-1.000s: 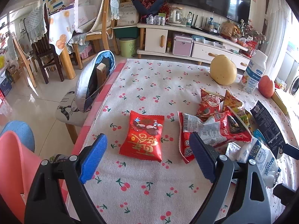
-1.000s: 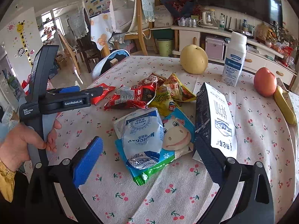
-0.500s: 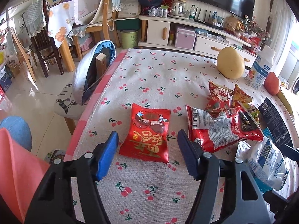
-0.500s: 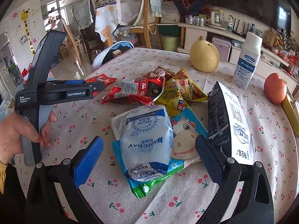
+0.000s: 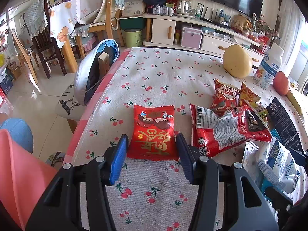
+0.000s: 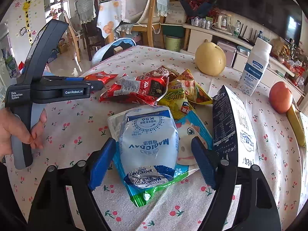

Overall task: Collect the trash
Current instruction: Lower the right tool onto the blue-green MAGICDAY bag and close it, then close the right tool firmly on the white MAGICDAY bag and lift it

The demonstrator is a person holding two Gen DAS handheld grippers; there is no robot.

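Observation:
A flat red snack packet (image 5: 153,132) lies on the cherry-print tablecloth (image 5: 173,73). My left gripper (image 5: 152,149) straddles its near end, jaws closing, blue pads beside its edges, packet not crumpled. A white-and-blue pouch (image 6: 148,140) rests on a cartoon-cow wrapper (image 6: 192,134). My right gripper (image 6: 153,159) frames this pouch, jaws closing, with gaps on both sides. Behind them lie a red foil bag (image 6: 142,90) and yellow-green wrappers (image 6: 181,96). In the right wrist view the left gripper (image 6: 100,84), held by a hand (image 6: 11,130), sits at the red packet (image 6: 100,76).
A dark-and-white carton (image 6: 234,123) lies right of the pouch. A pear (image 6: 210,58), white bottle (image 6: 254,67), apple (image 6: 281,97) and banana (image 6: 297,127) sit further back. A jacket-draped chair (image 5: 94,71) stands at the table's left edge, a salmon-pink object (image 5: 19,173) below.
The left jaws have narrowed from wide apart to the red packet's edges. The right gripper sank a little closer to the pouch and its jaws began narrowing.

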